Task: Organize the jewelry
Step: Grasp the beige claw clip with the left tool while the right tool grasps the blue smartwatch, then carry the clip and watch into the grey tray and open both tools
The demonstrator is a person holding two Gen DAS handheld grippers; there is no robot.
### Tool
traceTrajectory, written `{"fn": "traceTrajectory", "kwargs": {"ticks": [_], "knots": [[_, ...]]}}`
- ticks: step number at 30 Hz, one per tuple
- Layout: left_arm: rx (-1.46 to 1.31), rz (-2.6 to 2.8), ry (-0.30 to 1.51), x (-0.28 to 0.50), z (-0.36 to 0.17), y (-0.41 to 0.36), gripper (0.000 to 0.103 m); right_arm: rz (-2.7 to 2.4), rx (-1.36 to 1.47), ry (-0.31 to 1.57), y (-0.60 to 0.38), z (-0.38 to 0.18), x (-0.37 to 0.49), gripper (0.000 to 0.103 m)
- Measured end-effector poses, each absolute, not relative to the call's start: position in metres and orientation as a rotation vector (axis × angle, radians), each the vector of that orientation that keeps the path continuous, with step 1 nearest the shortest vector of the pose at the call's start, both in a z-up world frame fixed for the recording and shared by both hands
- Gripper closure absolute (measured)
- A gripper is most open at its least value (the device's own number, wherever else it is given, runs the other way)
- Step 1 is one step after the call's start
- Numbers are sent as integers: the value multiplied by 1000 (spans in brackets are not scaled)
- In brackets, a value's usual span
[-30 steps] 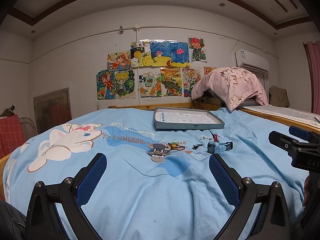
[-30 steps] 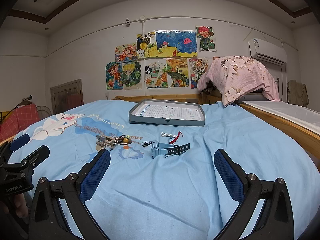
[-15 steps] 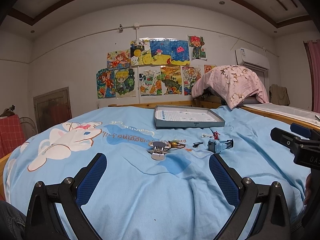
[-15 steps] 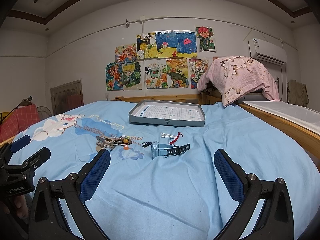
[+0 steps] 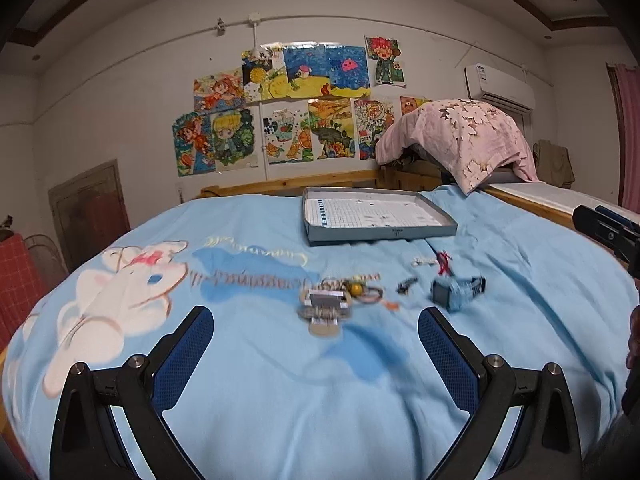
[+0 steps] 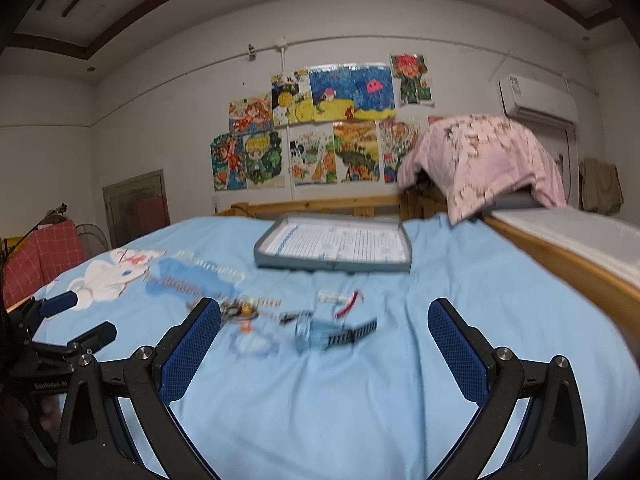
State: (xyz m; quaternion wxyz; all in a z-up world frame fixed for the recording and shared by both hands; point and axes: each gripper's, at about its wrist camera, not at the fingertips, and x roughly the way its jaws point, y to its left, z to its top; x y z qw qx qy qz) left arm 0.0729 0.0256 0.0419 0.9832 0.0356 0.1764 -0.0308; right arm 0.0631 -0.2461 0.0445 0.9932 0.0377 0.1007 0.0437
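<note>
Left wrist view: left tool (image 5: 316, 334) wide open, empty, above the light blue cartoon bedsheet (image 5: 280, 392). Blurred metal hair clip (image 5: 325, 308) at 12 o'clock of the tool, beaded keyring cluster (image 5: 362, 291) just beside it, light blue wristwatch (image 5: 456, 292) at 1 o'clock. Grey shallow cardboard tray (image 5: 376, 220) beyond, apart.

Right wrist view: right tool (image 6: 324, 344) wide open, empty. Wristwatch (image 6: 332, 330) at 12 o'clock, red-and-white small piece (image 6: 346, 302) behind it, tray (image 6: 332, 246) farther back. Left tool (image 6: 60, 336) at 9 o'clock.

A bed under a light-blue cartoon-print quilt (image 5: 260, 380) carries a shallow grey cardboard tray (image 5: 376, 236), a blue strap watch (image 5: 458, 292), a blurred cluster of metal trinkets (image 5: 326, 306) and a red-and-white piece (image 6: 346, 300).
</note>
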Motion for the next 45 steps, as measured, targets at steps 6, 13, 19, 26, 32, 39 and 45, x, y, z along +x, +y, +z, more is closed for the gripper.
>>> {"fn": "traceTrajectory", "kwargs": {"ticks": [6,13,19,26,32,39,45], "knots": [[30,-86,401,131,45,39,0,115,114,179,-245,54,110,1],[2,-89,519,192,7,29,0,111,150,348,-243,18,172,1],[15,-109,614,217,-21,19,0,120,204,539,-242,-25,213,1],[24,-144,660,235,-40,16,1,145,222,688,-231,-61,244,1],[40,-157,675,246,-46,12,15,160,151,719,-212,-69,259,1],[46,-172,683,245,-50,9,41,145,134,700,-209,-70,257,7],[59,-173,672,241,-48,5,41,136,159,672,-215,-70,251,20]]}}
